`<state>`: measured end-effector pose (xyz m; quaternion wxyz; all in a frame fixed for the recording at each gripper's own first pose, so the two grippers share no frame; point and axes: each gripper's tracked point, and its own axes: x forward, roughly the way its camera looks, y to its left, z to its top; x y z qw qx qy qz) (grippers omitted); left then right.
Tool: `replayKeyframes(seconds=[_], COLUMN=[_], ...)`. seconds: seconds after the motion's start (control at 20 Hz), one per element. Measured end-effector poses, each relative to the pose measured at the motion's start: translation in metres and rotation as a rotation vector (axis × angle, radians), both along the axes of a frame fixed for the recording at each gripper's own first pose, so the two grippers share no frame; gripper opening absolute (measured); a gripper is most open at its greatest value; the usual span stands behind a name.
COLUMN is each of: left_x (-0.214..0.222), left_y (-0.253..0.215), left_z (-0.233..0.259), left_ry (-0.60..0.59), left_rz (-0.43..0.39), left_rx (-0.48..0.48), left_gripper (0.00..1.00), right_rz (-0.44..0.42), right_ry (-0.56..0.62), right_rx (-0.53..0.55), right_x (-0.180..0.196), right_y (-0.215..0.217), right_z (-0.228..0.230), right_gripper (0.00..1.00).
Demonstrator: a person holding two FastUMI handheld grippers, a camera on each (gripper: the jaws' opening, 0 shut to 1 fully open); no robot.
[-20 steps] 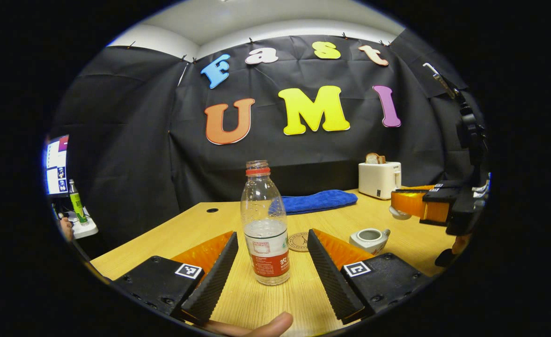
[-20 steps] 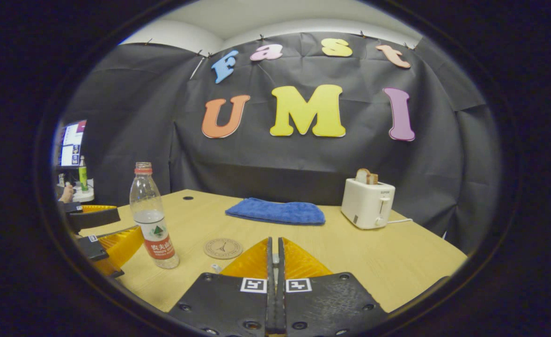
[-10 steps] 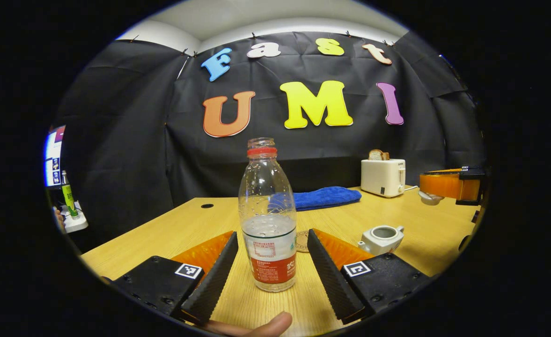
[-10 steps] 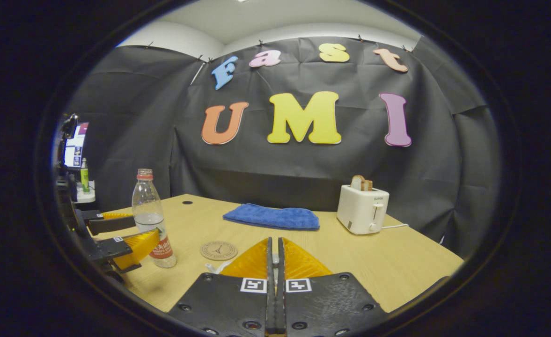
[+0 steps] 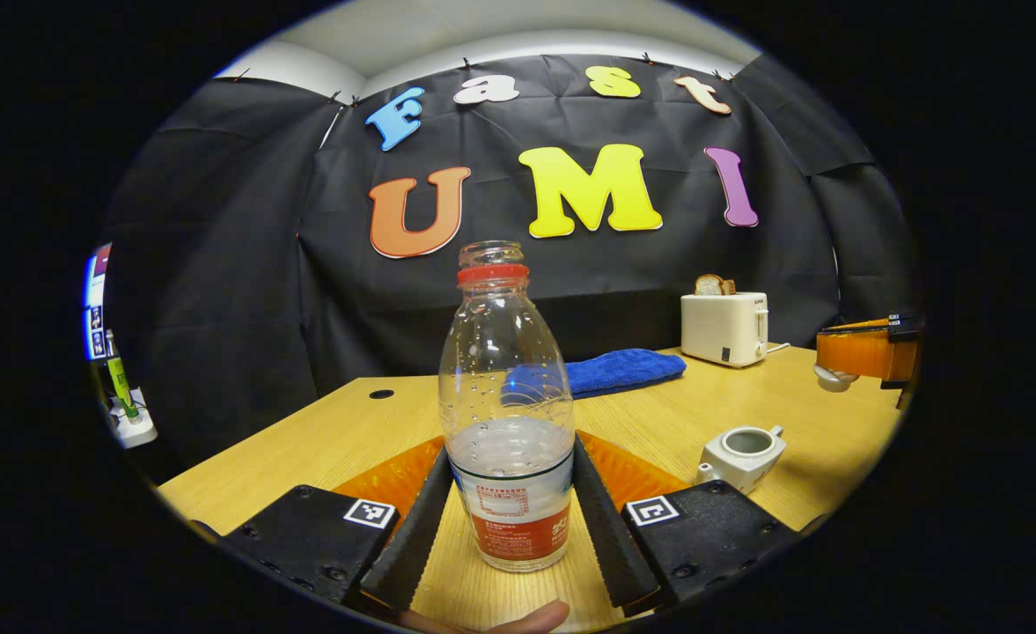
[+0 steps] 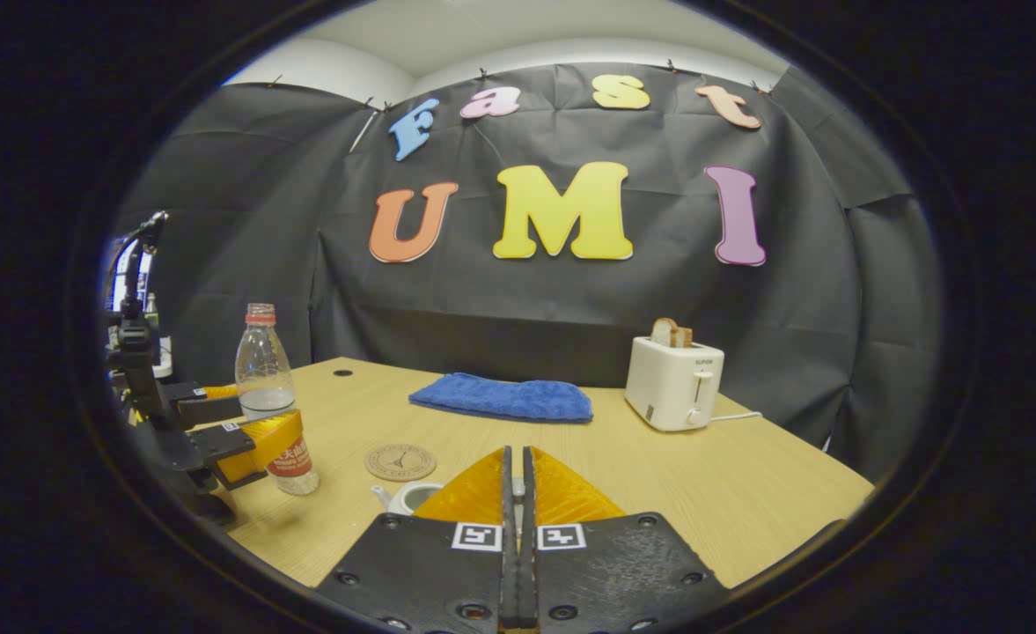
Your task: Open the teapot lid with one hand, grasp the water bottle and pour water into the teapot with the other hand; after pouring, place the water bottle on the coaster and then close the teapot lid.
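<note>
Both fingers of the left gripper are pressing the water bottle, which is standing between them; squeezing firmly at the label should prevent slipping. The right gripper is pinching the lid above the open teapot.

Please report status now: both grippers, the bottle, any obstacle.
Left gripper closed on clear plastic water bottle, upright on table. Right gripper shut on white teapot lid, raised. White teapot open. Nothing blocks the pour.
</note>
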<state>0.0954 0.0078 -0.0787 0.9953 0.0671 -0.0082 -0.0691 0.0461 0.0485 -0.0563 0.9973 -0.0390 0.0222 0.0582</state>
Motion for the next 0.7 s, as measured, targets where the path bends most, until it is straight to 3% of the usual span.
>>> replayKeyframes(seconds=[0.25, 0.7], left_x=[-0.003, -0.007], left_y=[0.001, 0.011], left_z=[0.002, 0.004], left_ry=[0.007, 0.029], left_rz=[0.007, 0.087], left_rx=[0.031, 0.468], left_gripper=[0.77, 0.77], right_rz=[-0.014, -0.090], right_ry=[-0.005, -0.003], right_rx=[0.007, 0.022], right_x=[-0.008, -0.026], right_y=[-0.010, -0.063], right_z=[0.006, 0.005], right_gripper=[0.00, 0.00])
